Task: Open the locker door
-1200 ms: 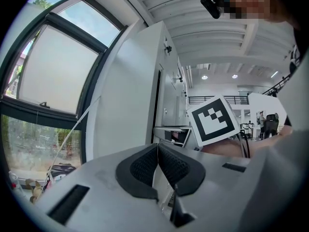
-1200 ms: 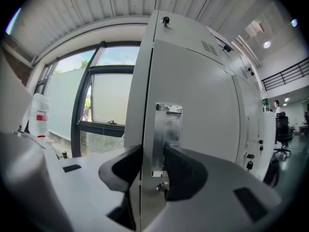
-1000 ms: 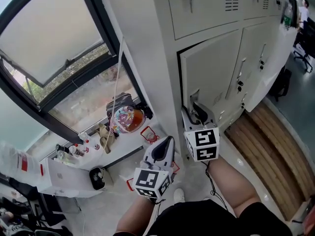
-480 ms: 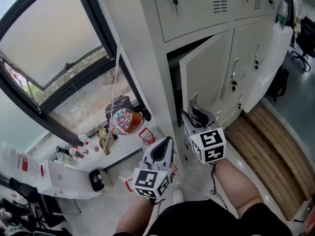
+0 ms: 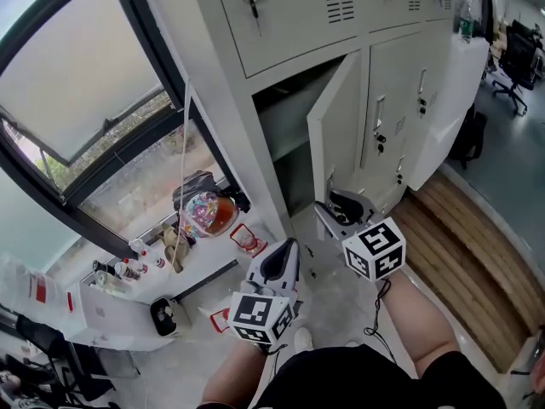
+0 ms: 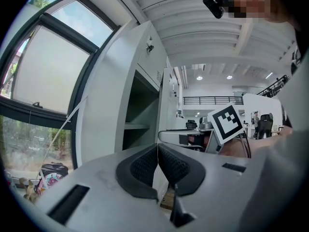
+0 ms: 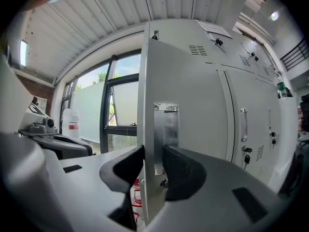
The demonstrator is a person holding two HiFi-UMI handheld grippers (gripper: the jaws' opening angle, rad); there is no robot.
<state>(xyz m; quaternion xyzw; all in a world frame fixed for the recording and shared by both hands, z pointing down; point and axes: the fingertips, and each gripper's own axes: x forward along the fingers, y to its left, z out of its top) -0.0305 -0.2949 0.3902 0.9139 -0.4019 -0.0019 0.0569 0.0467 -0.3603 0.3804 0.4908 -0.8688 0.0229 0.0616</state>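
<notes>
Nearest the person, the left gripper (image 5: 283,250) is hanging idle just short of the locker door (image 5: 336,135), its jaws pressed together on nothing. The right gripper (image 5: 335,207) is doing the work. Its dark pads (image 7: 182,172) are clamping the door's free edge, one on each face, right at the bright metal handle plate (image 7: 165,129). The door is standing partly open, hinged on the side next to the neighbouring door (image 5: 392,83), with the dark compartment (image 5: 294,177) showing beside it.

Here is where it could be going wrong. The pinch is sitting on thin, smooth sheet metal. A pull running straight, rather than following the door's arc, is likely to be dragging the pads off that edge and leaving the door half open. Swung too hard, the door could be banging into the neighbouring door and the key (image 5: 379,136) hanging there.

Materials now, working outward from the door. The pads are looking rubbery and finely textured, set in smooth grey plastic. The door is flat painted steel, pale grey and sharp-edged; its plate is a shiny, brushed rectangle. Behind the door, a level shelf (image 6: 137,126) is crossing the compartment. Above the door, the upper locker (image 5: 289,24) is showing slotted vents. Farthest from the door, a black-framed window (image 5: 102,135) is letting in daylight.
</notes>
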